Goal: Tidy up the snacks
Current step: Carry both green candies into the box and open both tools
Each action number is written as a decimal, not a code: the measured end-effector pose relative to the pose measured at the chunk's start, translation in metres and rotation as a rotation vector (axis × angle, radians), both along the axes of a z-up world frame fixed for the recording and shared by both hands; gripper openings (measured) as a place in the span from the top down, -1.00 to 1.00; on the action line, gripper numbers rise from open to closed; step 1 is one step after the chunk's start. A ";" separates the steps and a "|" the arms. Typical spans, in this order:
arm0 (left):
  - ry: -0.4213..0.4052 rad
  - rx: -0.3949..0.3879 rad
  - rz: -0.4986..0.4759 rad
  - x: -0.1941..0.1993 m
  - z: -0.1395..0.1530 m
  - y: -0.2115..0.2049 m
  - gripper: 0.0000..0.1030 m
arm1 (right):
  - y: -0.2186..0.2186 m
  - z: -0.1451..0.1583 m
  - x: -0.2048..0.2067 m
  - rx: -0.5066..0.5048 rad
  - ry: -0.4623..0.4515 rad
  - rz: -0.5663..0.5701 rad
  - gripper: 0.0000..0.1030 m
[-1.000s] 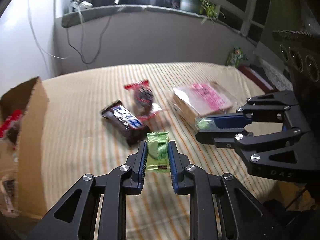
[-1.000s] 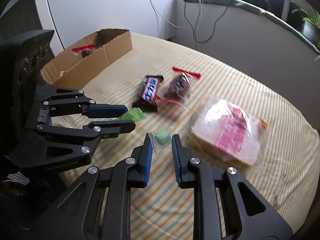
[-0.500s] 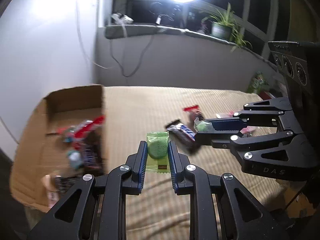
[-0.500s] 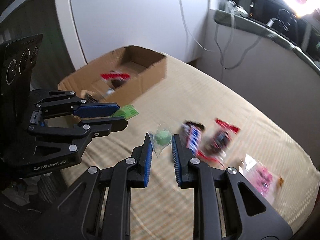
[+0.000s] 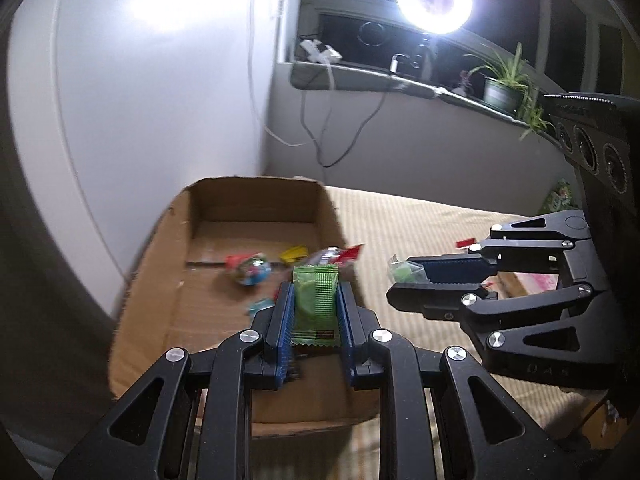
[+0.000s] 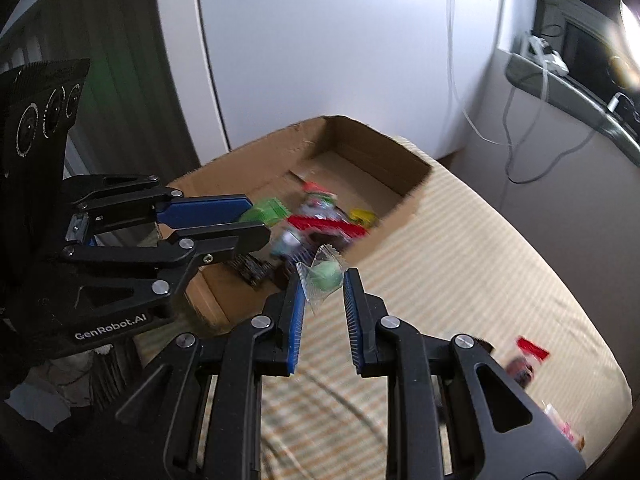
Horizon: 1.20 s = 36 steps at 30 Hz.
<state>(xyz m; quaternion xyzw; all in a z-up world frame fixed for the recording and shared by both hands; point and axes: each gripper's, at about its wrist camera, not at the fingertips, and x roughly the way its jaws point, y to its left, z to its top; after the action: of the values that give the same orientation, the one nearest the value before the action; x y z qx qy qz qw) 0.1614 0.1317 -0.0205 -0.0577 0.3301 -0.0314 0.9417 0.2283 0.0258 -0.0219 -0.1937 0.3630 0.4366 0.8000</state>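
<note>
Now each claw is clamped on a sweet: left (image 5: 316,300) a green ridged packet (image 5: 315,304), right (image 6: 323,286) a clear-wrapped green candy (image 6: 324,276).

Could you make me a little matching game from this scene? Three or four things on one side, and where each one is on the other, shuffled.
Things:
1. green packet
2. clear-wrapped green candy
3. yellow-wrapped snack
4. potted plant

Places:
A. on the window ledge
B. lying inside the cardboard box
C. held between the fingers of the right gripper
D. held between the fingers of the left gripper

Pairs: 1-D, 2-C, 3-B, 4-A
</note>
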 end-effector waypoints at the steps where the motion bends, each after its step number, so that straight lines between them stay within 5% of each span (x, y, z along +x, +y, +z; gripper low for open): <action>1: 0.001 0.000 0.010 0.000 -0.001 0.004 0.62 | 0.008 -0.001 0.000 -0.002 0.002 0.011 0.61; 22: 0.014 0.000 0.115 0.005 -0.009 0.043 0.56 | 0.060 -0.017 0.006 -0.038 0.012 0.090 0.60; 24: 0.012 -0.002 0.125 0.004 -0.008 0.044 0.42 | 0.060 -0.017 0.005 -0.043 0.007 0.087 0.50; 26: 0.009 -0.005 0.133 0.005 -0.007 0.045 0.37 | 0.055 -0.016 0.002 -0.041 -0.003 0.083 0.13; 36: -0.012 -0.013 0.124 0.005 0.002 0.029 0.10 | 0.013 0.002 0.002 -0.005 -0.041 0.022 -0.31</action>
<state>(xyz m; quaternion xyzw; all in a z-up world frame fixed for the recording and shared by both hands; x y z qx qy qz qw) 0.1663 0.1609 -0.0181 -0.0841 0.3200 0.0245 0.9433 0.2307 0.0388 -0.0201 -0.2083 0.3455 0.4404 0.8020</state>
